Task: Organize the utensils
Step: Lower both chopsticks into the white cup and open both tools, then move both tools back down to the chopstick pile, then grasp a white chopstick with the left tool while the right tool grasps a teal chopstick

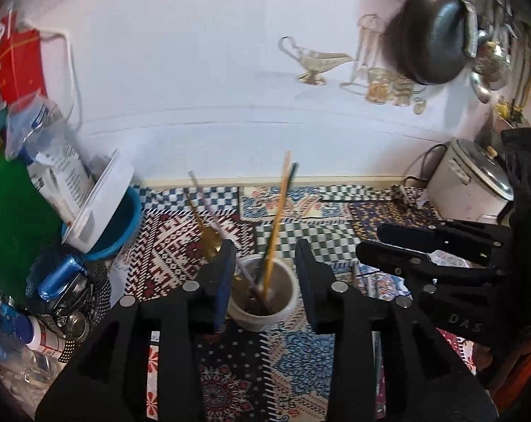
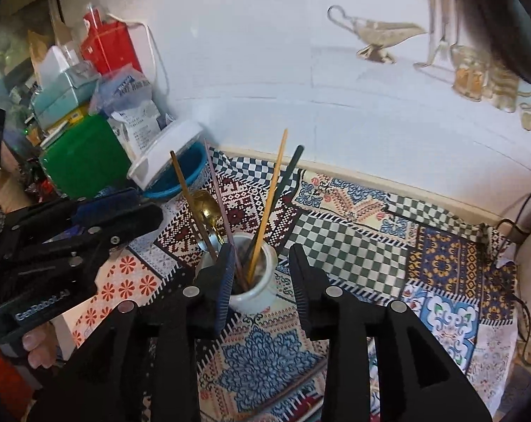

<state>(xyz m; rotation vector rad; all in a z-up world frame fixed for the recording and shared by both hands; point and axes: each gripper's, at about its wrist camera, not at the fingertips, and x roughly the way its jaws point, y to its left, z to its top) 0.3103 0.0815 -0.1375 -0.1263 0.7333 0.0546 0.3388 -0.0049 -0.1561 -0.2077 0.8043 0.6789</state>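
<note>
A white ceramic cup (image 2: 253, 281) stood on the patchwork-clothed surface (image 2: 353, 246), well back from its wall edge, holding upright chopsticks (image 2: 265, 211) and a gold spoon (image 2: 207, 207). Left gripper (image 1: 265, 267) and right gripper (image 2: 262, 267) jaws stood apart, empty.

cup (image 2: 254, 274) inside: lower ends of the chopsticks (image 2: 267, 207) and spoon (image 2: 206, 207) hidden by its wall
cup's left side: covered by a gripper finger (image 2: 226, 274) in both views
pan (image 1: 432, 31): blurred; cut by the top edge in the right wrist view
rice cooker (image 1: 471, 179): right part behind the right gripper (image 1: 374, 242)
left clutter (image 1: 54, 281): blurred, cannot tell items apart
</note>
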